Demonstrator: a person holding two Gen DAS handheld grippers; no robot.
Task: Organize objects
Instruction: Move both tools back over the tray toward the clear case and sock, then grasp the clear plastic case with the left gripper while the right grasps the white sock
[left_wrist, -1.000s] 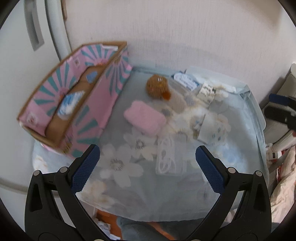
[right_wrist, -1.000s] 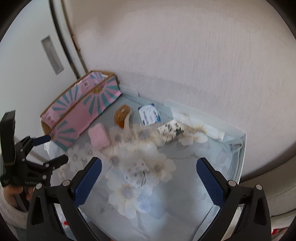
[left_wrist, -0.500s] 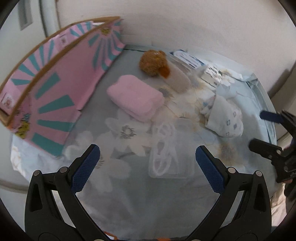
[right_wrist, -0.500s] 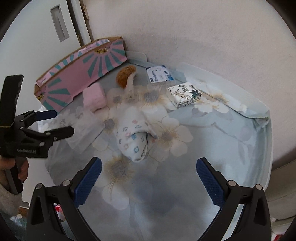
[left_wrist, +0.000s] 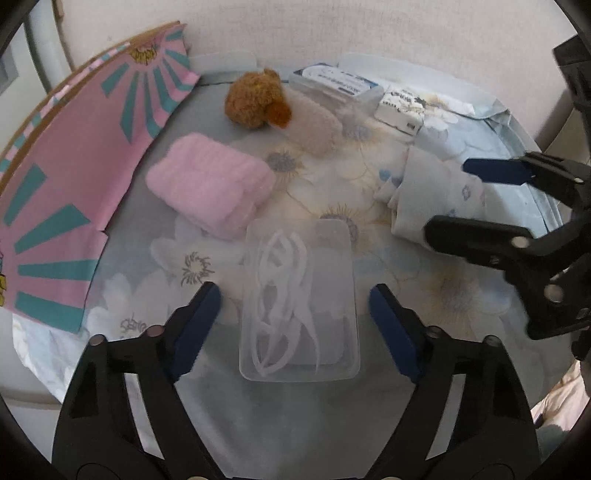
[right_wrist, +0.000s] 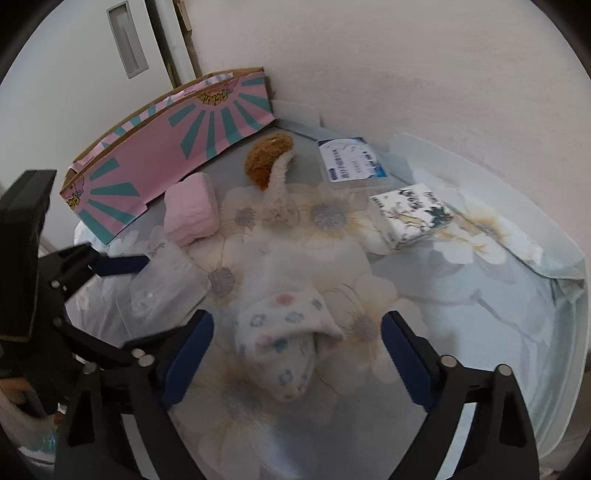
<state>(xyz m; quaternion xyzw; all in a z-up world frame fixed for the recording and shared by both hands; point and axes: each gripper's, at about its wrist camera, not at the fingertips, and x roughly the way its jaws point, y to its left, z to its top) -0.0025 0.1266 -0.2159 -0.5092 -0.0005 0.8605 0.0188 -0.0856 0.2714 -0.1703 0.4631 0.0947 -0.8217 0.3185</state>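
Both grippers have come down closer: the left gripper (left_wrist: 295, 314), jaws narrowing, straddles the clear box (left_wrist: 299, 299); the right gripper (right_wrist: 297, 347), also narrowing, straddles the rolled cloth (right_wrist: 284, 332).

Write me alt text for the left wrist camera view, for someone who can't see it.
The left gripper, its jaws just closing but not yet touching, straddles a clear plastic box of white picks on a floral cloth. Beyond lie a folded pink towel, a brown plush toy and a pink-and-teal cardboard box. At right, the right gripper brackets a flower-print sock.

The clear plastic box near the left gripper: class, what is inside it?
Inside the clear plastic box lie thin white curved pieces, perhaps floss picks. Anything beneath them is hidden.
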